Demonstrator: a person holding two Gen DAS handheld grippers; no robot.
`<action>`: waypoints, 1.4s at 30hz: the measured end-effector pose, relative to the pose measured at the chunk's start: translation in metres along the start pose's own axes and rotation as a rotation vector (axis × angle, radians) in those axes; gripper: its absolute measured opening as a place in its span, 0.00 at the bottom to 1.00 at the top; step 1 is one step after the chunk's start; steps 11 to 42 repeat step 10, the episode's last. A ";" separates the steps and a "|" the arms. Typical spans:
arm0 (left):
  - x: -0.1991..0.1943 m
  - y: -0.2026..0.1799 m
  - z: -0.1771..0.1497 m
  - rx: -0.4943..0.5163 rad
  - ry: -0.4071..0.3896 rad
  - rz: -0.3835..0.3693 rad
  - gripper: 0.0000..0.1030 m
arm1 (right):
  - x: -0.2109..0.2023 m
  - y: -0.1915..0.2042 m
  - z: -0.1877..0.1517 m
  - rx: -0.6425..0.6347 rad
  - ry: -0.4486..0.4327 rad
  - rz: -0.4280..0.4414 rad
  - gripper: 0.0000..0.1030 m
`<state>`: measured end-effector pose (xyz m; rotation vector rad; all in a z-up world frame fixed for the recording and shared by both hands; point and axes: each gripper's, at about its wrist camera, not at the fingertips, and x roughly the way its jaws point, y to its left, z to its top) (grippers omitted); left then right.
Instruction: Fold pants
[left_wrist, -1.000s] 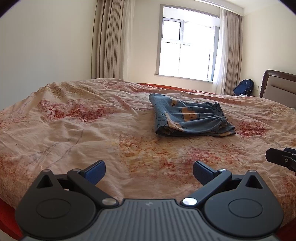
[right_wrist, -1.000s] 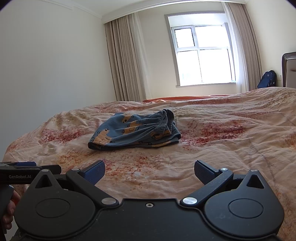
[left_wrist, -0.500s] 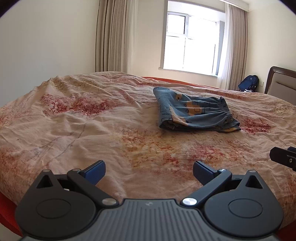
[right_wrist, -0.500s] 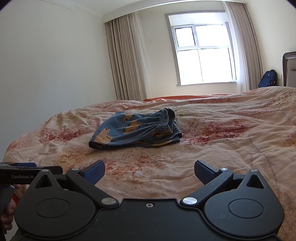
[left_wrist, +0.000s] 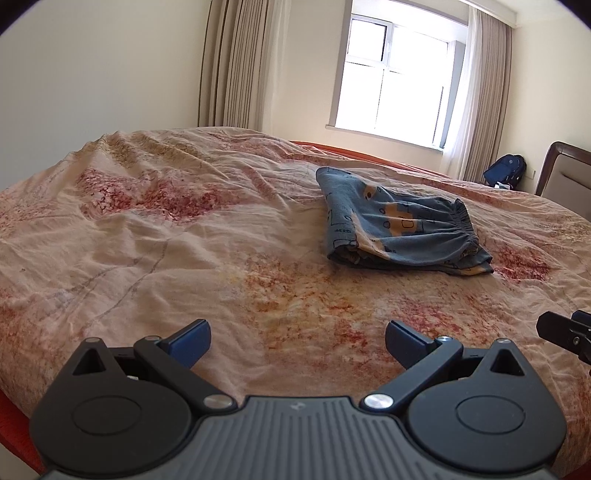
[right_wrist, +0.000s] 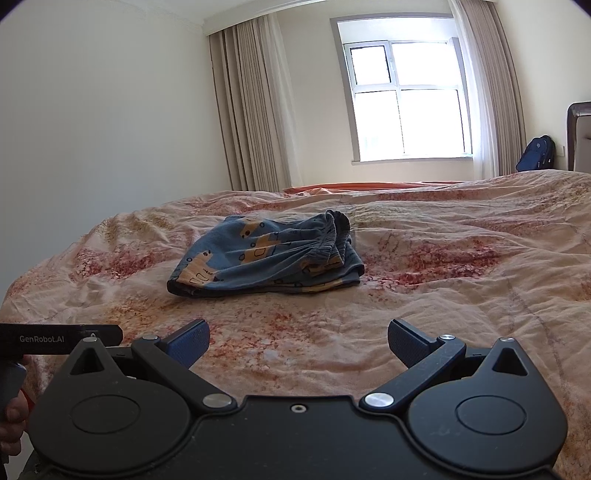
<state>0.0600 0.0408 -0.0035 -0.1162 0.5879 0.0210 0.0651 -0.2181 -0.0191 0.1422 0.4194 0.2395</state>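
Pants (left_wrist: 400, 230), blue with a yellow print, are lying as a compact folded bundle on the floral bedspread (left_wrist: 166, 258), right of centre in the left wrist view and left of centre in the right wrist view (right_wrist: 266, 260). Judging by this, the bundle is sitting ahead of and between the two tools, well apart from both, with neither clearly the nearer. Its long axis is running roughly across each frame, the gathered elastic waistband (right_wrist: 332, 236) facing the right-hand edge and the rounded fold facing the left. The left gripper (left_wrist: 297, 341) is hanging over the near part of the bedspread with its blue pads spread wide and nothing between them; the right gripper (right_wrist: 298, 341) is doing likewise, empty and spread (its neighbour's black body is showing at the lower left of its frame). No containers are appearing in either view. The folding is looking largely complete, so any coming move would be turning on reaching forward and inward to the bundle's short ends. A blue backpack (left_wrist: 506, 175) is resting by the curtain, far right.
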 end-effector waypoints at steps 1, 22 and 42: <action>0.002 0.000 0.001 -0.003 0.000 0.000 1.00 | 0.002 -0.001 0.001 0.002 0.005 -0.001 1.00; 0.015 0.002 0.011 -0.013 0.013 0.006 1.00 | 0.020 -0.012 0.004 0.025 0.035 -0.014 1.00; 0.015 0.002 0.011 -0.013 0.013 0.006 1.00 | 0.020 -0.012 0.004 0.025 0.035 -0.014 1.00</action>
